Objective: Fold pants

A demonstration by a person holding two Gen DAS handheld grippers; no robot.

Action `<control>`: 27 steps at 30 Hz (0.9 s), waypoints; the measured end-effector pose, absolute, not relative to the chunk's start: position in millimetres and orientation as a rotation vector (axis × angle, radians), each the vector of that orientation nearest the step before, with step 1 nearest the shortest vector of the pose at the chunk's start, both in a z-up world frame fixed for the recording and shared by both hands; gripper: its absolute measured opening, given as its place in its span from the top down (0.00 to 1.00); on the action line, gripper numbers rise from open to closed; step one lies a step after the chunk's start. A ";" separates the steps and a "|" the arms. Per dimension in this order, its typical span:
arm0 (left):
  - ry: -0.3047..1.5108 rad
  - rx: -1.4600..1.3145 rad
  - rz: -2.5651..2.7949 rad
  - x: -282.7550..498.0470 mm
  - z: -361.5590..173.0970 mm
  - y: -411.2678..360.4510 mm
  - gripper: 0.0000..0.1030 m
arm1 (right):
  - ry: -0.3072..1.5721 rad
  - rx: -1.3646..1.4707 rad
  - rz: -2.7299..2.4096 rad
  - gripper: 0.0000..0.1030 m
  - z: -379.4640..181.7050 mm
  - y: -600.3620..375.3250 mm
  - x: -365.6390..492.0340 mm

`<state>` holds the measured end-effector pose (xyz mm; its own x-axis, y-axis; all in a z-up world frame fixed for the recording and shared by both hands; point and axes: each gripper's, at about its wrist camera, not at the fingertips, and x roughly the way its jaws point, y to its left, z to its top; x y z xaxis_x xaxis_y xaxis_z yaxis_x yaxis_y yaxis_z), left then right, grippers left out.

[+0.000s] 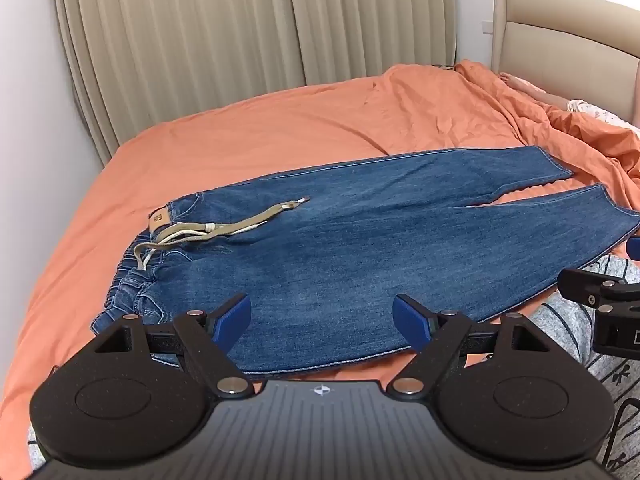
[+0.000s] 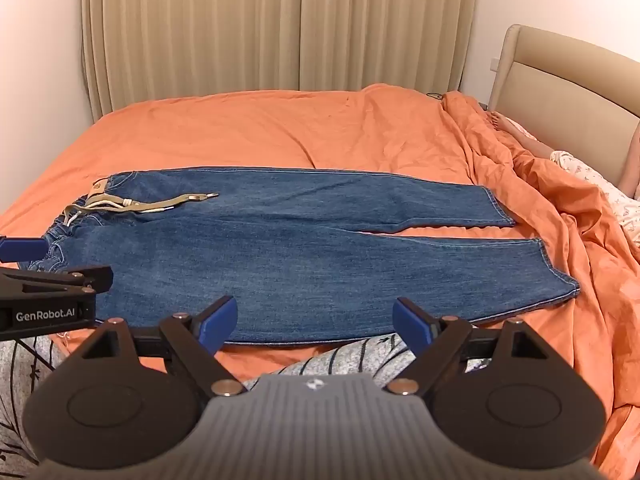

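The left gripper [image 1: 322,322] and right gripper [image 2: 315,322] both hover wide open and empty, just short of the pants [image 2: 280,248] spread flat ahead on the orange bedsheet [image 2: 248,132]. Each would best pinch the near leg's edge, level and low, lifting together.

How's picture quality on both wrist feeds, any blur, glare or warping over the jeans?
Left wrist view: jeans sharp, evenly lit, no glare; fisheye bends the curtains, corners are dark. Right wrist view: jeans crisp, soft shadows, headboard curves near the edge. Both open grippers, left and right, are in focus.
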<state>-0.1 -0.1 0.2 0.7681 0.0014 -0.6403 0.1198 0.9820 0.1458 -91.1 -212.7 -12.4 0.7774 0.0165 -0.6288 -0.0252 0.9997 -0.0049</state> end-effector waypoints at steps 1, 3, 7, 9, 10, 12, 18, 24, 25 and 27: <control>0.694 0.181 -0.063 0.0 0.1 0.1 0.09 | 0.675 -0.003 0.028 0.21 -12.7 -213.1 -91.4; 0.692 0.180 -0.063 -0.2 0.1 0.4 0.09 | 0.672 0.000 0.028 0.21 -13.1 -212.8 -92.0; 0.693 0.178 -0.067 -0.7 -1.6 -1.8 0.09 | 0.675 0.008 0.029 0.21 -14.5 -211.4 -92.2; 0.695 0.179 -0.066 0.2 -2.1 -2.9 0.09 | 0.675 0.009 0.032 0.21 -15.2 -209.3 -92.3; 0.697 0.178 -0.066 0.1 -2.4 -2.8 0.09 | 0.675 0.012 0.020 0.21 -16.3 -216.3 -89.3; 0.698 0.179 -0.065 0.5 -2.4 -3.4 0.09 | 0.674 0.017 0.016 0.21 -17.3 -216.2 -90.6; 0.696 0.176 -0.061 -2.0 -1.2 -3.5 0.09 | 0.678 0.018 0.016 0.21 -17.1 -215.9 -90.4; 0.696 0.172 -0.060 -2.4 -1.1 -1.3 0.09 | 0.681 0.017 0.014 0.21 -14.6 -216.3 -88.5; 0.695 0.171 -0.059 -2.7 -0.9 -0.8 0.09 | 0.680 0.018 0.014 0.21 -14.8 -216.5 -88.4; 0.696 0.170 -0.061 -2.9 -0.9 -0.4 0.09 | 0.680 0.018 0.016 0.21 -14.1 -216.0 -88.1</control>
